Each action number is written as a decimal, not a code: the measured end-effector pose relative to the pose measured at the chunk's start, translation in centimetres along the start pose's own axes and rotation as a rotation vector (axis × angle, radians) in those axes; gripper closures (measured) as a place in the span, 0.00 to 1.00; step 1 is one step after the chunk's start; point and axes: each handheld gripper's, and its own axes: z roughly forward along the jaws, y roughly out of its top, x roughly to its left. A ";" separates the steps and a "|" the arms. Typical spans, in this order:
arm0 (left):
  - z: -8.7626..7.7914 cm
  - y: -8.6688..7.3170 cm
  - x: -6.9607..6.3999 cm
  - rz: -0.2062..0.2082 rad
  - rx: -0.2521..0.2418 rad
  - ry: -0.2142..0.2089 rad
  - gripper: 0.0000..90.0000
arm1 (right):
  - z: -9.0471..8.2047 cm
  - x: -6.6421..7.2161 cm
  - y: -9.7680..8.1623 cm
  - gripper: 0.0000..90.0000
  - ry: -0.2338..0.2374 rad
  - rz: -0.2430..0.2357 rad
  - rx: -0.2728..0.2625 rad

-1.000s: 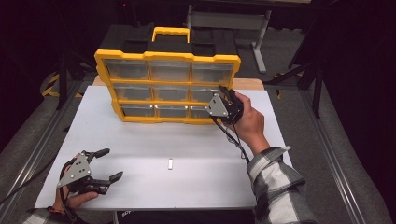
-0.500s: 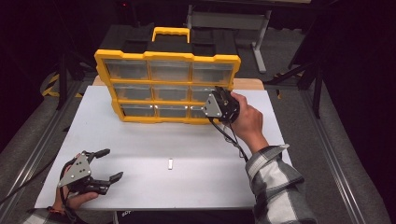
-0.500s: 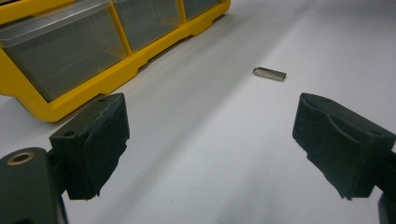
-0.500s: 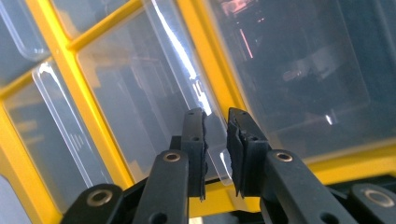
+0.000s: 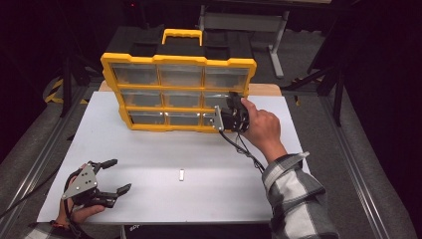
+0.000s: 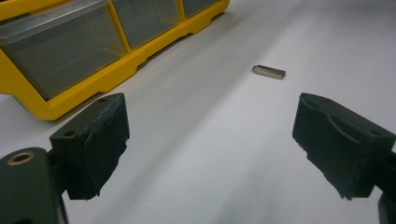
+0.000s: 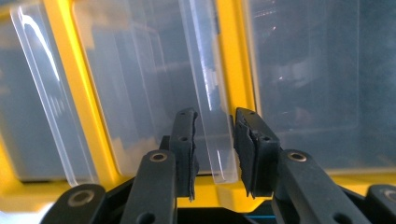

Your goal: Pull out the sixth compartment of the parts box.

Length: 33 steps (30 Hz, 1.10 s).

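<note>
- Your right gripper [image 5: 225, 115] is at the front of the yellow plastic organiser cabinet with clear drawers [image 5: 179, 92], which stands near the far edge of the white table surface [image 5: 149, 159], by the bottom-right drawer.
- The right gripper view shows what the high view cannot resolve: the clear plastic pull lip of a drawer [image 7: 210, 107] runs between the two black jaws. The jaws have just been opening a little; a narrow gap shows between each pad and the lip, so they stand around it without pressing on it.
- In the same view the yellow frame bars [image 7: 65, 93] run upright in the picture, because the camera is rolled with your hand.
- Your left gripper [image 5: 107, 177] sits near the near-left corner of the surface, well apart from the cabinet. Its jaws are spread wide with nothing between them.
- The left gripper view shows the cabinet's bottom-left drawer and yellow base rail at upper left.
- A small flat silver metal piece [image 5: 181, 175] lies on the bare surface, nearer its near edge than the cabinet. The left gripper view shows it as an oblong bar [image 6: 268, 71] lying flat beyond the right jaw.
</note>
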 end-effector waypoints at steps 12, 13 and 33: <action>0.1 0.0 0.0 -0.002 0.005 -0.001 0.13 | 0.1 0.9 0.7 0.87 -0.063 -0.103 0.072; 0.1 0.0 0.0 -0.002 0.003 -0.003 0.13 | 0.1 1.1 0.7 0.87 -0.075 -0.116 0.076; -0.1 0.0 0.0 -0.009 -0.006 0.002 0.13 | -0.8 1.4 0.5 0.88 -0.094 -0.117 0.052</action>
